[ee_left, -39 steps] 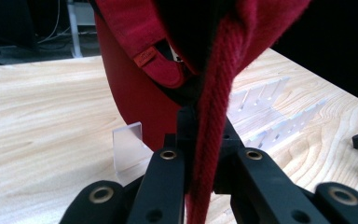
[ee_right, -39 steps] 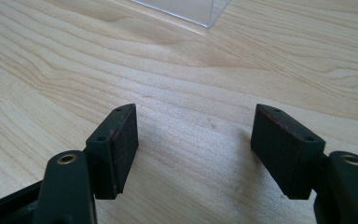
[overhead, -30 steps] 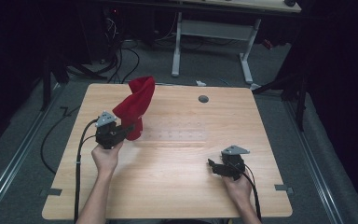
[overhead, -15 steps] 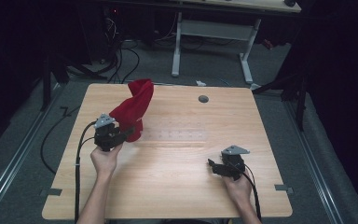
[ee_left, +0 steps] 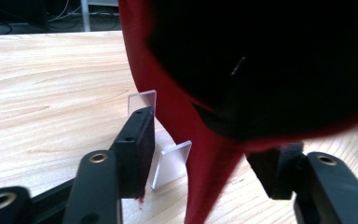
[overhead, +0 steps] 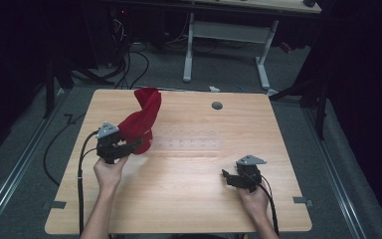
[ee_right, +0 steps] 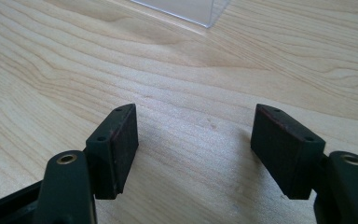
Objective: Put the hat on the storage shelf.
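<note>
A red cloth (overhead: 142,119) stands bunched and twisted upright at the table's left rear. My left gripper (overhead: 135,145) is right at its base. In the left gripper view the cloth (ee_left: 168,70) hangs down between the two jaws, which stand wide apart, so my left gripper (ee_left: 205,140) is open. Its right jaw sits under the cloth's lower edge. My right gripper (overhead: 225,174) rests low near the front right of the table. Seen in its own view, the right gripper (ee_right: 196,126) is open over bare wood with nothing between the jaws.
A clear plastic rack (overhead: 189,144) lies at mid-table, its upright plates (ee_left: 170,163) just beyond my left jaws and one corner (ee_right: 182,9) ahead of my right. A grey grommet (overhead: 217,105) sits in the wooden table (overhead: 179,209). Cables (overhead: 59,144) trail off the left edge.
The top of the red cloth has sagged slightly down and to the left. Both grippers have stayed about where they were.
</note>
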### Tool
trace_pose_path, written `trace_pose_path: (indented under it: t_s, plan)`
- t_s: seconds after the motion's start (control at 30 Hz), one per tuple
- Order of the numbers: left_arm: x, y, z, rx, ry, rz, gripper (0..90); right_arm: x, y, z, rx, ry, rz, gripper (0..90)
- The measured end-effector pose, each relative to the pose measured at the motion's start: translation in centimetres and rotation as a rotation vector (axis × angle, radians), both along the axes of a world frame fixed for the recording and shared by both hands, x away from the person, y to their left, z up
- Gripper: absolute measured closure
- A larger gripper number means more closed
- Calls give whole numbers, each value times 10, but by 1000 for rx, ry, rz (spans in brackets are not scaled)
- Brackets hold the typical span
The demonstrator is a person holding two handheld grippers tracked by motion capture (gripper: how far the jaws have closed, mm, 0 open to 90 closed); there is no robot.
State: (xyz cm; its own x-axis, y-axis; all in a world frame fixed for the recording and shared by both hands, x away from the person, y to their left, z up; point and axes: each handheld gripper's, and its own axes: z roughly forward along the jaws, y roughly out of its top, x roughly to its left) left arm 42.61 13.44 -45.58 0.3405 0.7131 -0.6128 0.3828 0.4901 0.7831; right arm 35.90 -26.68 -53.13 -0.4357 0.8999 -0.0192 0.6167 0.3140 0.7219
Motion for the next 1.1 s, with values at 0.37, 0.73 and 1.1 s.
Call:
trace_pose_path:
  t_s: [0.37, 0.73, 1.1]
  plan:
    - [-12, 4, -5, 45, -1, 10, 391, 0, 0, 0, 0, 0, -1, 321]
    - [-35, 8, -26, 74, 37, 18, 370, 0, 0, 0, 0, 1, -1, 321]
    - [-47, 5, -54, 115, 94, 18, 359, 0, 0, 0, 0, 1, -2, 321]
